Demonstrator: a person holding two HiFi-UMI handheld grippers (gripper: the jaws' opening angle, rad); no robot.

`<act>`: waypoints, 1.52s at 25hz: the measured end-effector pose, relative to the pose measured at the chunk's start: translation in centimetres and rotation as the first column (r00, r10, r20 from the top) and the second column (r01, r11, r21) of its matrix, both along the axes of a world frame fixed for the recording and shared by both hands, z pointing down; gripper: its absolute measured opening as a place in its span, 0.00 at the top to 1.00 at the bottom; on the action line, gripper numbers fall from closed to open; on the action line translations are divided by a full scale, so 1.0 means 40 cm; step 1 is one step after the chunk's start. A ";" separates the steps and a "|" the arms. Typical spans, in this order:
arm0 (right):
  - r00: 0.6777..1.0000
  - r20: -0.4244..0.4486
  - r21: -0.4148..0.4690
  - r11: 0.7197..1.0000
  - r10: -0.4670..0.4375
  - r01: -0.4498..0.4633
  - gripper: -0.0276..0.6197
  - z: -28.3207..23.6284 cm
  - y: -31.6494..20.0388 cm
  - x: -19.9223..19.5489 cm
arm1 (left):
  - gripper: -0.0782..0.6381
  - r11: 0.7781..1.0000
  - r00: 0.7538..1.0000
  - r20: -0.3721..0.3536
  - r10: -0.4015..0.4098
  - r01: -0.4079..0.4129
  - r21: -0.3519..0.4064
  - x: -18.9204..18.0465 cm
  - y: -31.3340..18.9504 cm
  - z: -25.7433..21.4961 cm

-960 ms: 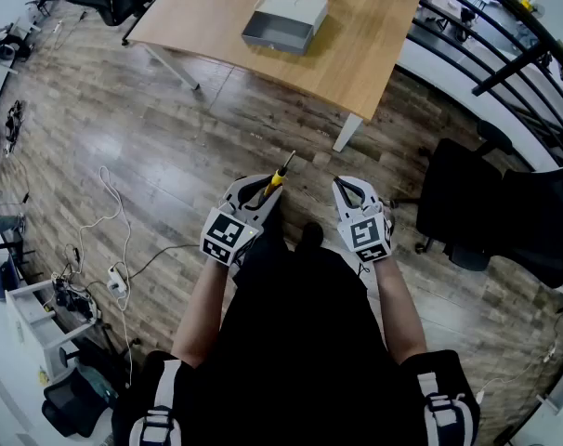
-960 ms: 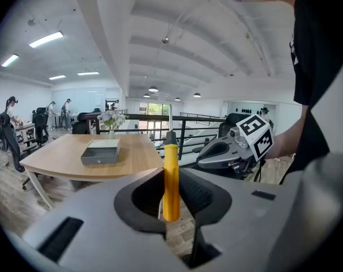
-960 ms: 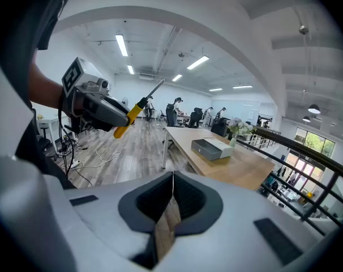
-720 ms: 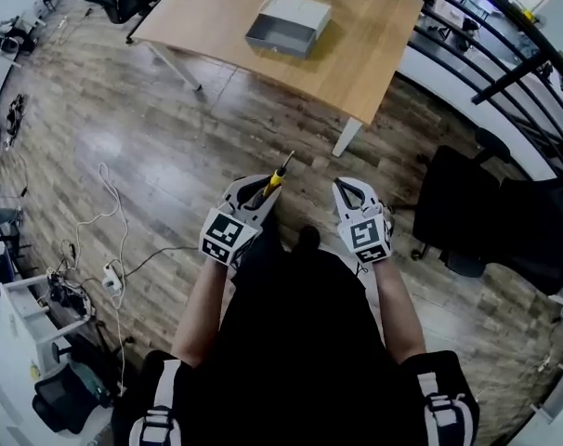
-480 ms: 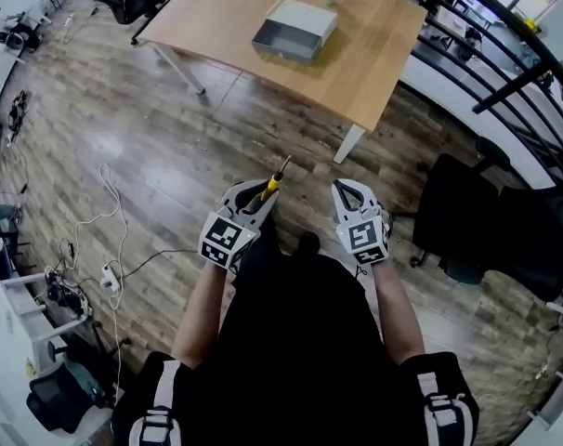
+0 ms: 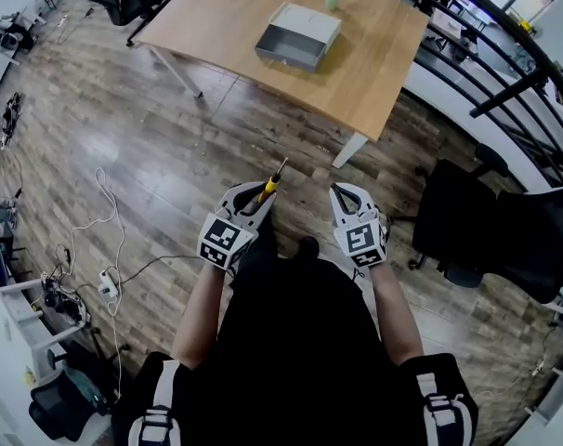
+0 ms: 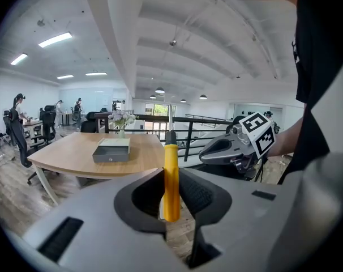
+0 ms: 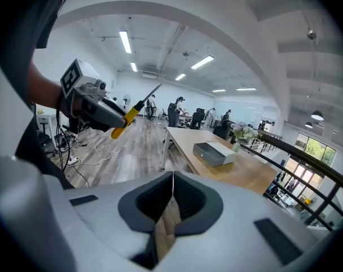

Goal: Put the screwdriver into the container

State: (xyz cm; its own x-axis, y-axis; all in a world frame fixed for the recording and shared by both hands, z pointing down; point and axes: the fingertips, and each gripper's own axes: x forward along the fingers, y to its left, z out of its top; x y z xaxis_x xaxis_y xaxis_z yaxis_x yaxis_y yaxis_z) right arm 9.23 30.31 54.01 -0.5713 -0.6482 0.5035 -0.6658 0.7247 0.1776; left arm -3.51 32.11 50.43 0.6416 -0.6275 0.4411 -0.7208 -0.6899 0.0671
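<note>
Transit step: left gripper (image 6: 252, 196) pinching screwdriver (image 6: 273, 180); right gripper (image 6: 341, 196) pressed together, empty. Next: approach container (image 6: 298, 37) on table (image 6: 374, 72).

The right gripper (image 8: 172, 177) has its two grey jaws pressed together, with nothing between them. Up on the left, the left gripper (image 8: 116, 119) holds a yellow-handled screwdriver (image 8: 134, 111), its thin metal tip pointing up. Past them stands a long light wooden table (image 8: 185, 140), and a grey open metal box (image 8: 215, 153) sits on it.
</note>
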 end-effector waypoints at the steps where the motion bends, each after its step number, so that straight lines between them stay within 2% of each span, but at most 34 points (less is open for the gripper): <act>1: 1.000 -0.001 -0.001 1.000 0.002 -0.002 0.92 -0.002 -0.007 -0.009 | 0.76 1.000 1.000 -0.003 0.004 -0.004 0.001 -0.007 -0.009 -0.003; 22: 0.997 -0.070 -0.007 1.000 0.022 -0.022 0.92 -0.013 -0.232 -0.229 | 0.76 0.998 0.997 -0.053 0.061 -0.061 -0.011 -0.213 -0.274 0.006; 27: 0.996 -0.067 -0.008 0.998 0.055 -0.056 0.92 -0.012 -0.274 -0.274 | 0.76 0.996 0.995 -0.047 0.084 -0.085 -0.019 -0.270 -0.327 0.017; 38: 0.990 -0.076 -0.025 0.993 0.117 -0.119 0.92 0.010 -0.347 -0.350 | 0.76 0.986 0.985 -0.055 0.165 -0.166 -0.023 -0.330 -0.423 0.029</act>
